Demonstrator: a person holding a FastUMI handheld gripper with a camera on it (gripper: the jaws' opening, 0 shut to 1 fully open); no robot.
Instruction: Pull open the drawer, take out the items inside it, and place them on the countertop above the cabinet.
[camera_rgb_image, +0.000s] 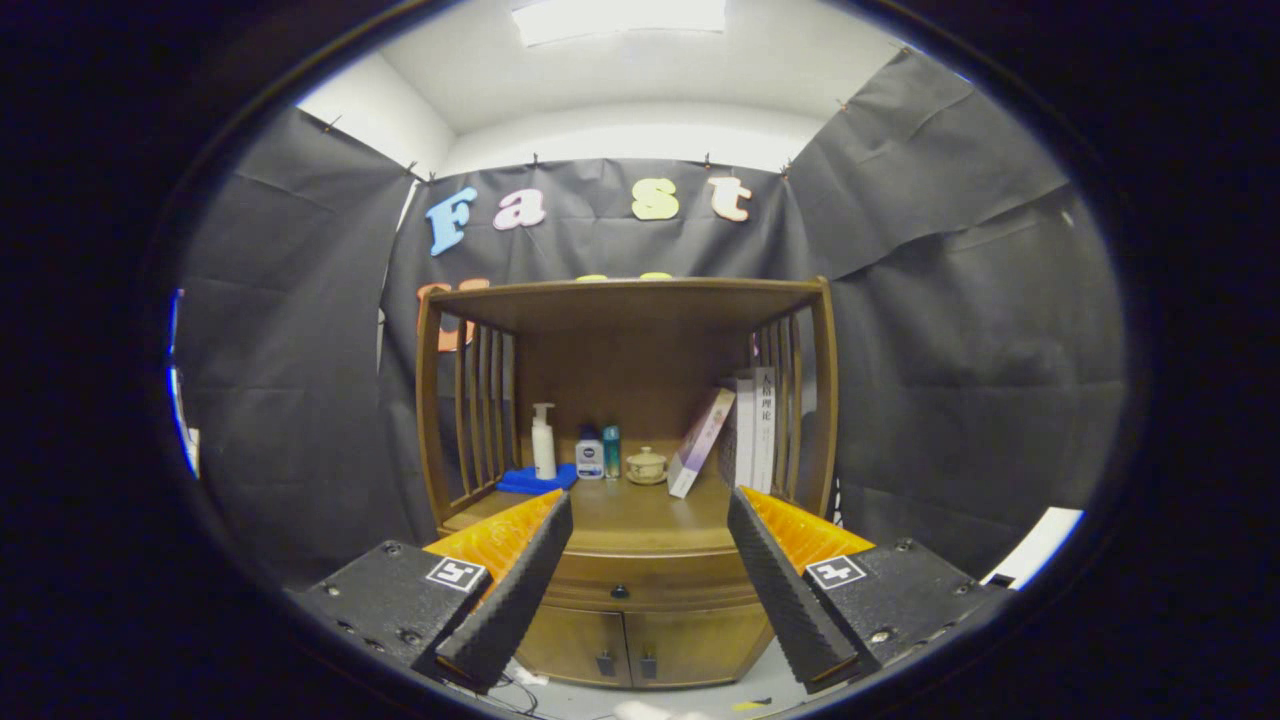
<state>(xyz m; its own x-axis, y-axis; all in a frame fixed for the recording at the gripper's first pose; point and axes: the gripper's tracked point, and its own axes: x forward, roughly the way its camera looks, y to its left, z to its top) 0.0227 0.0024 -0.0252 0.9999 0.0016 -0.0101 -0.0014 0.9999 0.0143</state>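
A brown wooden cabinet (625, 300) stands against the booth wall, well beyond my fingers. Its drawer (650, 585) sits closed under the countertop (640, 515), with a small dark knob (620, 592) at its middle. My gripper (650, 515) is open and holds nothing; the knob lies between the two fingers but far ahead of them. The inside of the drawer is hidden.
On the countertop stand a white pump bottle (543, 440), a small white bottle (589, 457), a teal bottle (611, 451), a lidded ceramic cup (646, 465), a blue cloth (535, 480) and leaning books (735, 430). Two lower doors (630, 645) sit below the drawer.
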